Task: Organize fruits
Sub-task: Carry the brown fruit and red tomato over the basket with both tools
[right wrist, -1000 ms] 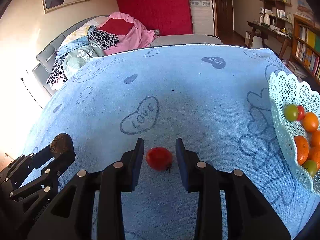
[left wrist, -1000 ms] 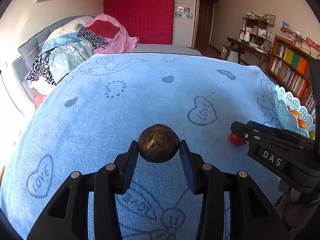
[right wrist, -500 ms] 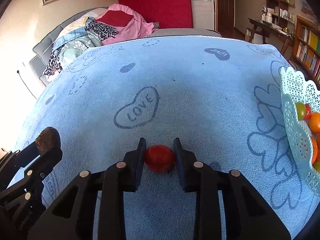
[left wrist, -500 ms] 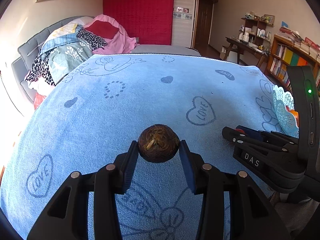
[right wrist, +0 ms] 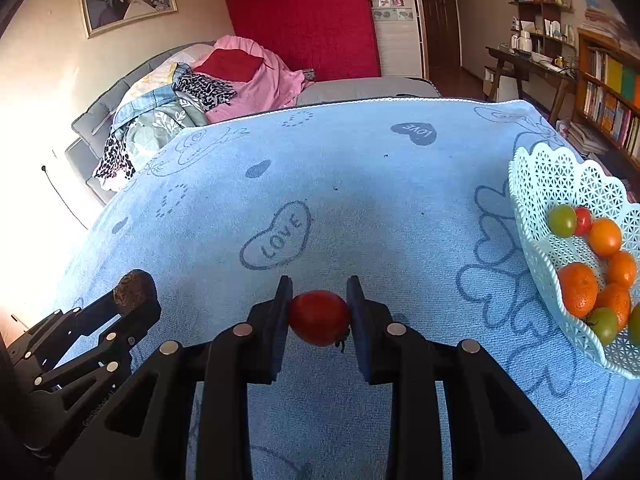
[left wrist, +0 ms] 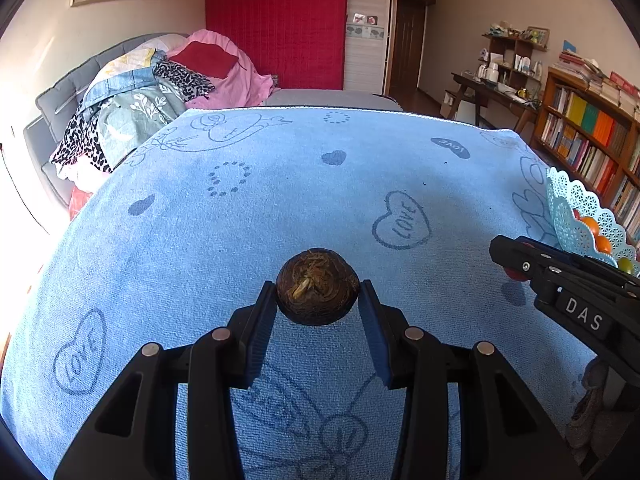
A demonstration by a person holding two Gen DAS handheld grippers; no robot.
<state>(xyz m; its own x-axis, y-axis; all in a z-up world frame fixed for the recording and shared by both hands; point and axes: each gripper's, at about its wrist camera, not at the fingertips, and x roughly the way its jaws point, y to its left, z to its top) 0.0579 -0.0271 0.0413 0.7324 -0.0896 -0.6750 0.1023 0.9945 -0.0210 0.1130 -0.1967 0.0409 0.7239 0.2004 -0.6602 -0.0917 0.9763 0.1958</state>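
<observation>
My left gripper [left wrist: 318,300] is shut on a round dark-brown fruit [left wrist: 317,286] with a fibrous top, held above the blue towel [left wrist: 280,200]. In the right wrist view that same brown fruit [right wrist: 134,288] shows at the lower left, in the left gripper's tip. My right gripper [right wrist: 319,314] is shut on a small red tomato [right wrist: 319,317], lifted just off the towel. The right gripper [left wrist: 520,268] shows from the side in the left wrist view, with a sliver of red under its tip. A white lattice basket [right wrist: 540,184] at the right holds several oranges and green and red tomatoes.
The blue towel [right wrist: 360,200] covers the whole work surface. Behind it is a grey sofa piled with clothes [left wrist: 140,96] and a red mattress [left wrist: 276,24] against the wall. A bookshelf [left wrist: 588,132] and a desk [left wrist: 492,88] stand at the right.
The right gripper closed on the red tomato and lifted it off the towel, moving a little toward the basket. The left gripper kept still with the brown fruit.
</observation>
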